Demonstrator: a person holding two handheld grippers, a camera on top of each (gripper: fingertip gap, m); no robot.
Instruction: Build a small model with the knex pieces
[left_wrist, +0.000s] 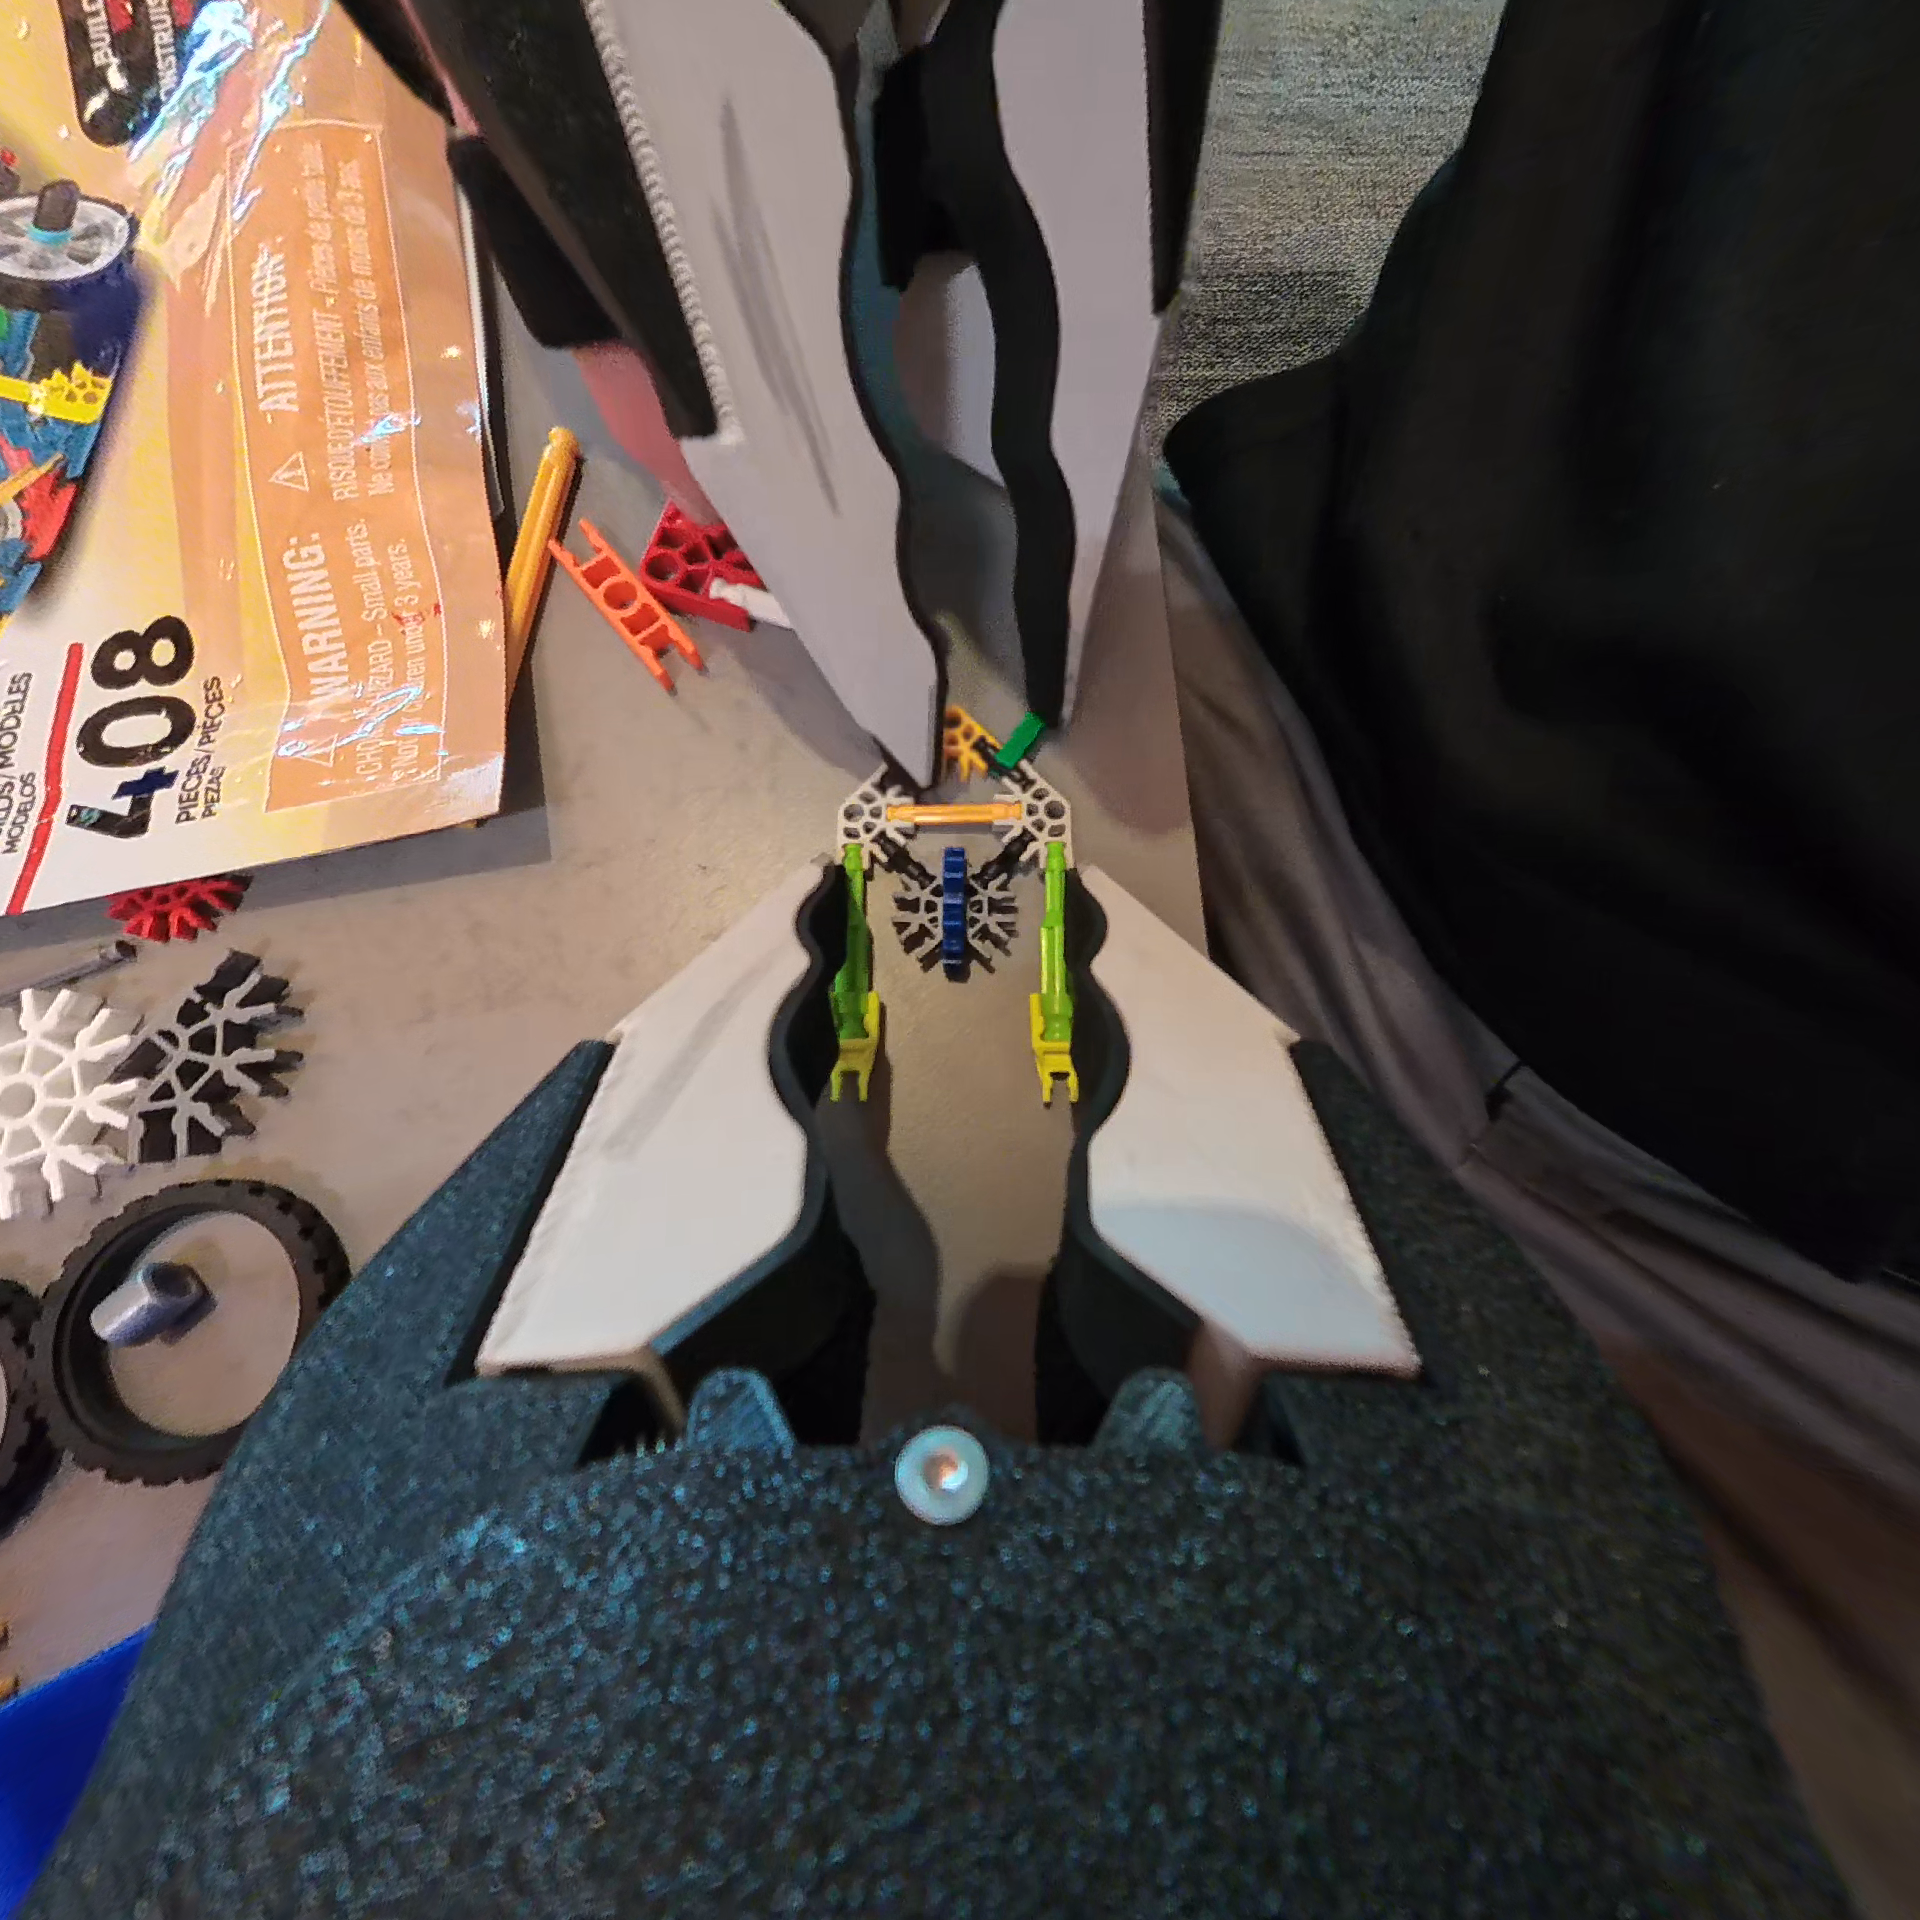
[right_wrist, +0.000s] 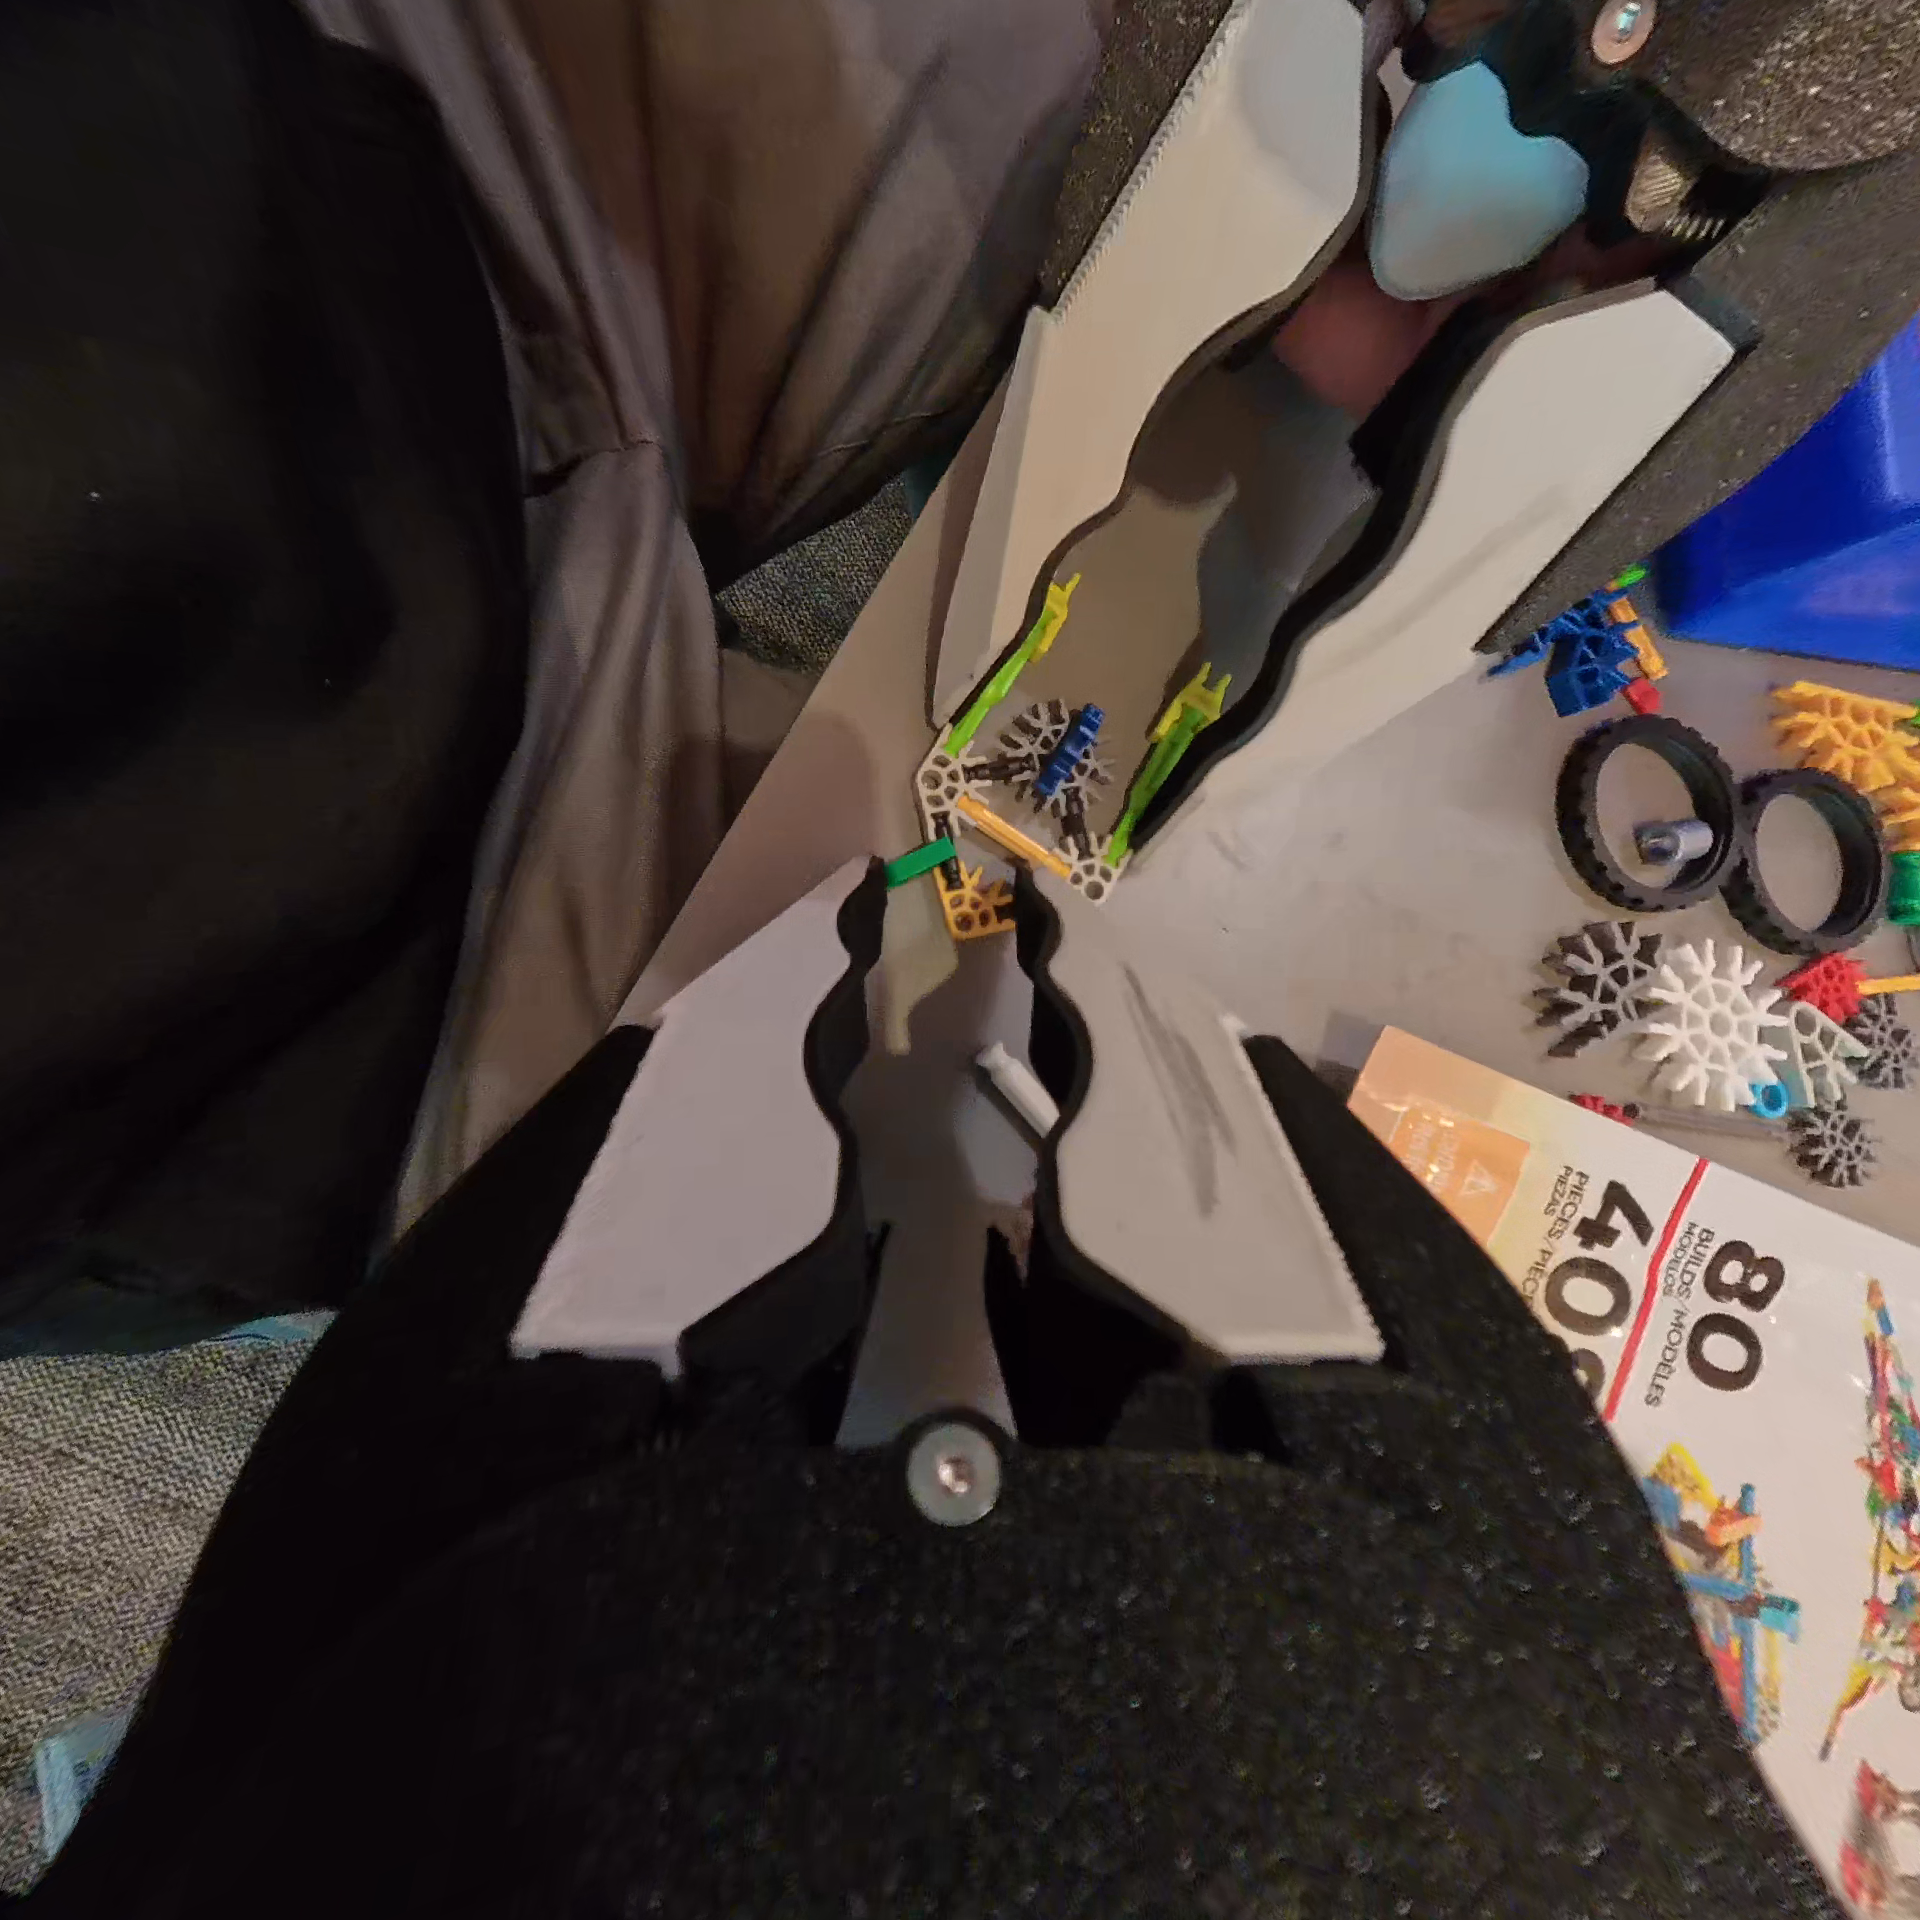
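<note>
My left gripper (left_wrist: 956, 894) is shut on a small construction-toy assembly (left_wrist: 956, 831). Its fingers press from both sides on two lime green rods (left_wrist: 1055, 935) that end in yellow clips. The assembly also has grey connectors, an orange rod (left_wrist: 956, 814), black snowflake connectors and a blue gear (left_wrist: 953, 909). My right gripper (right_wrist: 951, 883) meets the assembly's far end. Its tips close on a yellow connector (right_wrist: 977, 906) with a short green rod (right_wrist: 920, 862) joined to the assembly. It comes from the top in the left wrist view (left_wrist: 982, 743). The left gripper also shows in the right wrist view (right_wrist: 1039, 779).
A printed booklet (left_wrist: 239, 468) lies on the grey table (left_wrist: 644, 790). Around it are black tyres (right_wrist: 1647, 816), white (right_wrist: 1709, 1023) and black snowflake connectors (right_wrist: 1595, 982), red and orange pieces (left_wrist: 623, 603), a white rod (right_wrist: 1013, 1086) and a blue bin (right_wrist: 1818, 520). A person's dark clothing (left_wrist: 1558, 623) lies along the table edge.
</note>
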